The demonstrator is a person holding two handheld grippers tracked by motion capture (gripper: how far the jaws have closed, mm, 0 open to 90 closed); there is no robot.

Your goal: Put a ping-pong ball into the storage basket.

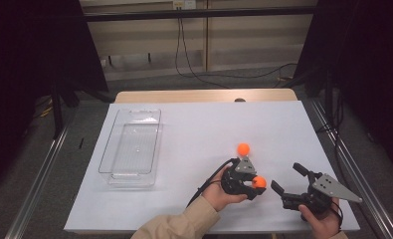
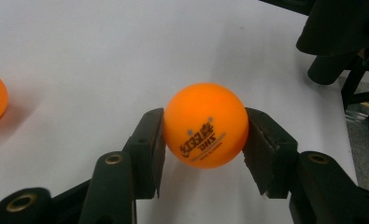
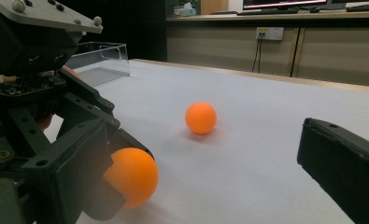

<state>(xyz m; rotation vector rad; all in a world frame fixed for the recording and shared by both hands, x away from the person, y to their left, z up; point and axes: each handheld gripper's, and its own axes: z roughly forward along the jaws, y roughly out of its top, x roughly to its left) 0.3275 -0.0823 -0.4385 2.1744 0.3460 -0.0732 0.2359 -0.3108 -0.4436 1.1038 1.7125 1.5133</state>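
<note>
**Ball clamped in left hand-held gripper**

An orange table tennis ball [image 2: 205, 125] is pinched between both pads of the left hand-held gripper [image 1: 252, 185], low over the white worktop [image 1: 199, 129]. A second orange ball [image 1: 243, 148] is seen lying free on the worktop just beyond that gripper. The right hand-held gripper [image 1: 285, 178] is held just beside the clamped ball, jaws spread wide, nothing between them. A clear plastic tray [image 1: 115, 145] is set well apart, far to the left gripper's left.

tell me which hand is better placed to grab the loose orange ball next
The right. The left gripper is already shut on one orange ball, while the right gripper is open with nothing between its jaws. The loose ball lies on the white table, beyond both grippers.
</note>
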